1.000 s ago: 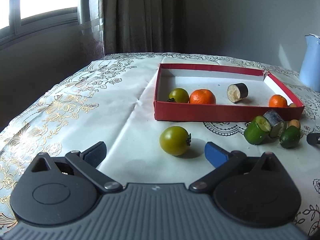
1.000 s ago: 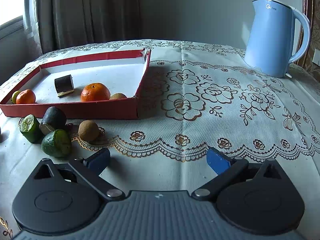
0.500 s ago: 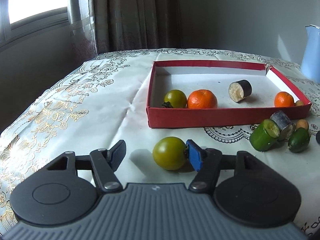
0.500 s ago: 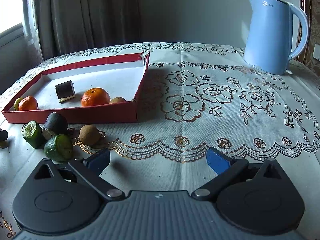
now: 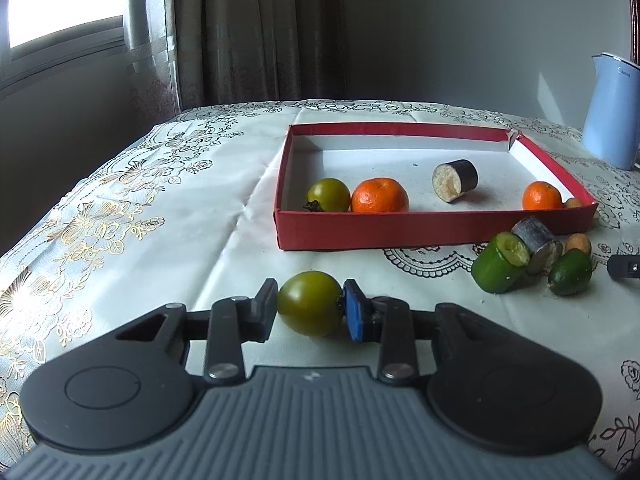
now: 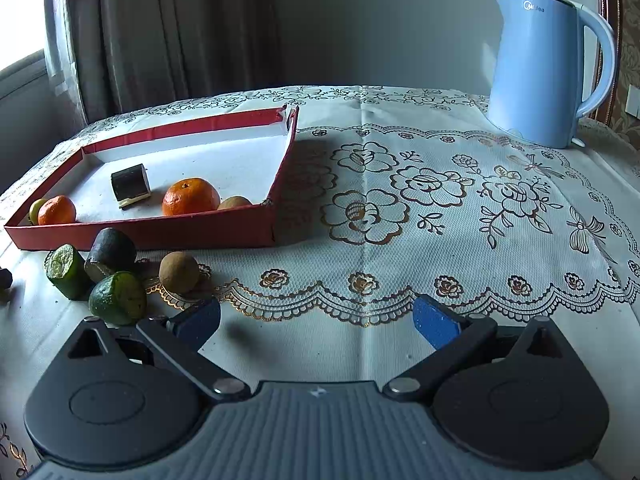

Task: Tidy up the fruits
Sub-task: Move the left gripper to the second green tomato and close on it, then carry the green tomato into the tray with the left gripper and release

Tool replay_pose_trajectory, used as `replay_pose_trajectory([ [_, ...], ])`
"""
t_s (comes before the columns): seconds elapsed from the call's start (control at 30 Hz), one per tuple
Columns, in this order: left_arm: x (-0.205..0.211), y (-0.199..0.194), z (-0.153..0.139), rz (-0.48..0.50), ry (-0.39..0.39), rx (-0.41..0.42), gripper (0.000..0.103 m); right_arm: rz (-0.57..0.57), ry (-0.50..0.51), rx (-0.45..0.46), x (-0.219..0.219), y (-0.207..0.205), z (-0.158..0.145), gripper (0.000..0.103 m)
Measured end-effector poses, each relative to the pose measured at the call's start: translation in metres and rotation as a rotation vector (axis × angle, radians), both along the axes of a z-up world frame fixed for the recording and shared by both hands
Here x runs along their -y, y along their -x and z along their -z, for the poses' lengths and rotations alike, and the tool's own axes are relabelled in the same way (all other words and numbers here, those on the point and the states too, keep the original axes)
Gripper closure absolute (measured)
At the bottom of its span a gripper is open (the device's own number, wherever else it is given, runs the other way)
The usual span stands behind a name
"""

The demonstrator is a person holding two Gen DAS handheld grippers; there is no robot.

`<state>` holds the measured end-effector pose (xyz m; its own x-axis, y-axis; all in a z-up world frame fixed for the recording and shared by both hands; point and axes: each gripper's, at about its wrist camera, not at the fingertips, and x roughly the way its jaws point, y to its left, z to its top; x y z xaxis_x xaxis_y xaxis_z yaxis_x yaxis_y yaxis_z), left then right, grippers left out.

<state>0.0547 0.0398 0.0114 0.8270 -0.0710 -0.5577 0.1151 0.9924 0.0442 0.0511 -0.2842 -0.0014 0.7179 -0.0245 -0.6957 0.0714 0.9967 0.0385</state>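
Left wrist view: left gripper (image 5: 310,312) is clamped on the round green tomato-like fruit (image 5: 310,303), both pads touching its sides, fruit on the white floral tablecloth (image 5: 168,216) just short of the near wall of the shallow red cardboard tray (image 5: 400,229). Bare cloth to the left out to the table edge. Tray holds a second green fruit (image 5: 329,195) touching an orange mandarin (image 5: 380,196), a dark-skinned cut cylinder (image 5: 456,180), another mandarin (image 5: 542,196) near the right wall. Off the tray's near right corner: a cut green cylinder (image 5: 500,268), a dark cut piece (image 5: 538,240), a green lime-like fruit (image 5: 570,278), tightly bunched. Right wrist view: right gripper (image 6: 316,320) is spread wide, nothing between the pads, over bare lace cloth. The cluster sits at its left, the lime-like fruit (image 6: 117,298) just beside the left pad, a small brown round fruit (image 6: 179,272) next to it. Wide clear cloth on the right up to the pale blue electric kettle (image 6: 548,68) at the far edge.
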Motion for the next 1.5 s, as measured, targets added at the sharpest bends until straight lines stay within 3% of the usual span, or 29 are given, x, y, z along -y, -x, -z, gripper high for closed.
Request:
replay_pose_trajectory([
  [0.23,0.021,-0.001,-0.018,0.038,-0.016,0.038,0.071,0.000,0.001,-0.001,0.000,0.000,0.000,0.000],
  [0.7,0.067,-0.048,-0.031,0.056,-0.056,0.052,0.071,0.004,-0.017,0.007,0.002,0.000,0.000,0.000],
  [1.5,0.077,-0.087,-0.025,0.042,-0.019,0.042,0.071,0.024,-0.097,0.043,0.013,0.001,-0.002,0.000],
])
